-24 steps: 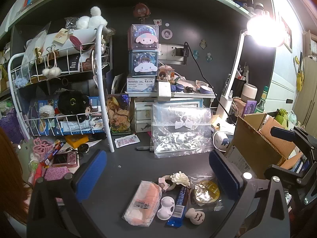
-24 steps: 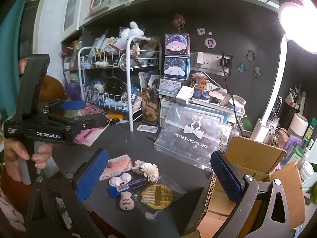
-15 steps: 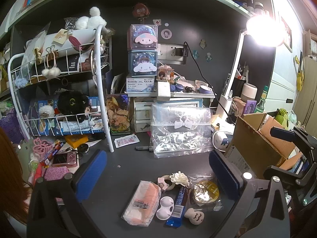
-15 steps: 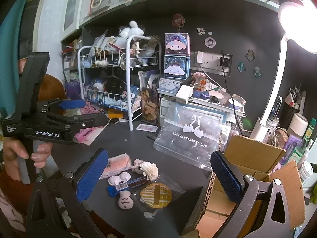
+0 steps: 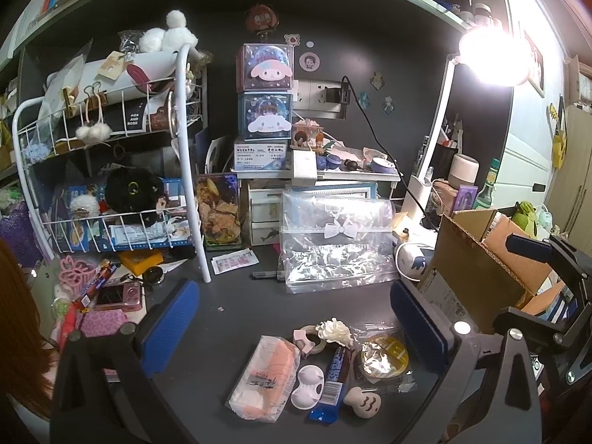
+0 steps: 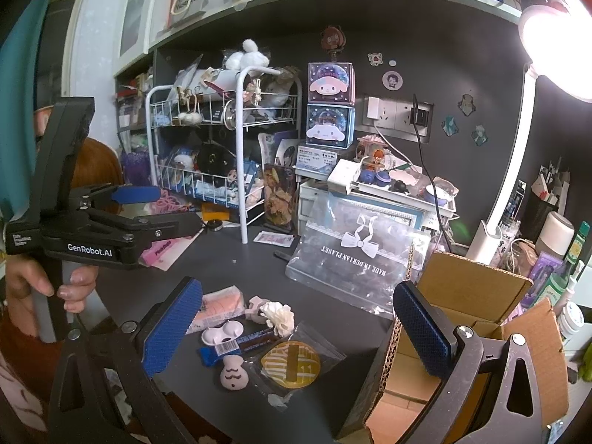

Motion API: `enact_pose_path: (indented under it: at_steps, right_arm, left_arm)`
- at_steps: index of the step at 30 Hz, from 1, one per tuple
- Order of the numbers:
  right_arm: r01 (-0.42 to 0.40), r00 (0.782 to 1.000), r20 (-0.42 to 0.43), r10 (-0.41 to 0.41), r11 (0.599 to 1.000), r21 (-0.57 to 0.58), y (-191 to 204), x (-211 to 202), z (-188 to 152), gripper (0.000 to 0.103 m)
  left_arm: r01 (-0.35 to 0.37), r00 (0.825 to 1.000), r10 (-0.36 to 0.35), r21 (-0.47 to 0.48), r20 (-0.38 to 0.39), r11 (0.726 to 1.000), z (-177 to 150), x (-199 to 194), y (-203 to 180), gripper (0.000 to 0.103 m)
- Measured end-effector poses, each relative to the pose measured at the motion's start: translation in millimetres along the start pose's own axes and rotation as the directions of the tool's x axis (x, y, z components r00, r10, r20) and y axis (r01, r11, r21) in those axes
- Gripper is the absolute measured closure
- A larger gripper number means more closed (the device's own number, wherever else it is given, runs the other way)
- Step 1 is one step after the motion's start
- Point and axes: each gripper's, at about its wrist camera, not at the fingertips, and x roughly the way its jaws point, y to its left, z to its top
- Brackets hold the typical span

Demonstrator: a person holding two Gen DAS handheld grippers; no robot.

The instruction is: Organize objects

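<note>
Sorting not begun: packet (image 5: pixel 264 377), badge (image 5: pixel 384 357) and candy bar (image 5: pixel 333 381) lie at the bench's (image 5: pixel 236 318) front edge beside the box (image 6: pixel 473 296); left gripper (image 5: pixel 296 329) and right gripper (image 6: pixel 296 329) gape, empty.

Both tongs (image 5: pixel 294 327) (image 6: pixel 296 327) (empty) wide apart

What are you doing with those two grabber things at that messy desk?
A person is tidying the desk with a gripper in each hand. Both the left gripper and the right gripper are wide open and hold nothing. They hover over a little pile: a pink packet, a white flower, a blue bar and a yellow badge in a clear bag. An open cardboard box waits beside the pile. Nothing has been picked up yet.
</note>
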Motion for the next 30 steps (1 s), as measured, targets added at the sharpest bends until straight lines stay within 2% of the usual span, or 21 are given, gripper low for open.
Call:
enact_pose_path:
  at_steps: [4,9,13,16,18,21,22,24,26,28,30]
  right_arm:
    - [0.051,0.999,0.018,-0.051,0.998,-0.034,8,-2,-1,0.000]
    - [0.049,0.998,0.034,-0.047,0.998,-0.045,19,-3,5,0.000]
    - [0.036,0.998,0.052,-0.031,0.994,-0.099,37,-1,5,0.000]
    - [-0.022,0.999,0.030,0.026,0.990,-0.136,53,7,-3,0.001]
    - [-0.083,0.996,0.003,0.084,0.987,-0.138,62,14,-14,0.016]
    - [-0.160,0.985,-0.087,0.151,0.981,-0.107,71,36,-38,0.022]
    - [-0.168,0.981,-0.117,0.157,0.981,-0.095,72,43,-47,0.027]
    - [-0.162,0.972,-0.179,0.149,0.985,-0.062,69,60,-66,0.046]
    - [-0.161,0.960,-0.234,0.152,0.987,-0.018,62,75,-83,0.050]
    - [-0.161,0.949,-0.274,0.157,0.987,0.009,58,83,-98,0.059]
    - [-0.162,0.941,-0.298,0.160,0.987,0.017,55,89,-108,0.063]
  left_arm:
    - [0.017,1.000,-0.017,-0.001,-0.005,1.000,0,4,5,0.000]
    - [0.029,1.000,-0.029,-0.003,-0.006,1.000,1,7,16,0.000]
    - [0.039,0.999,-0.039,-0.015,-0.017,0.999,0,11,27,0.000]
    - [0.021,0.999,-0.022,-0.029,-0.030,0.999,-3,17,35,0.000]
    - [0.013,0.999,-0.015,-0.034,-0.041,0.999,-7,22,41,0.000]
    - [0.017,0.998,-0.019,-0.038,-0.060,0.999,-16,30,47,0.000]
    - [0.018,0.998,-0.020,-0.033,-0.065,0.999,-19,33,48,0.000]
    - [0.028,0.996,-0.028,-0.003,-0.081,1.000,-28,38,48,0.000]
    - [0.059,0.992,-0.056,0.021,-0.117,0.998,-36,46,49,0.000]
    - [0.092,0.986,-0.092,-0.004,-0.139,0.996,-42,51,52,0.000]
    - [0.117,0.983,-0.117,-0.012,-0.141,0.993,-47,52,52,0.000]
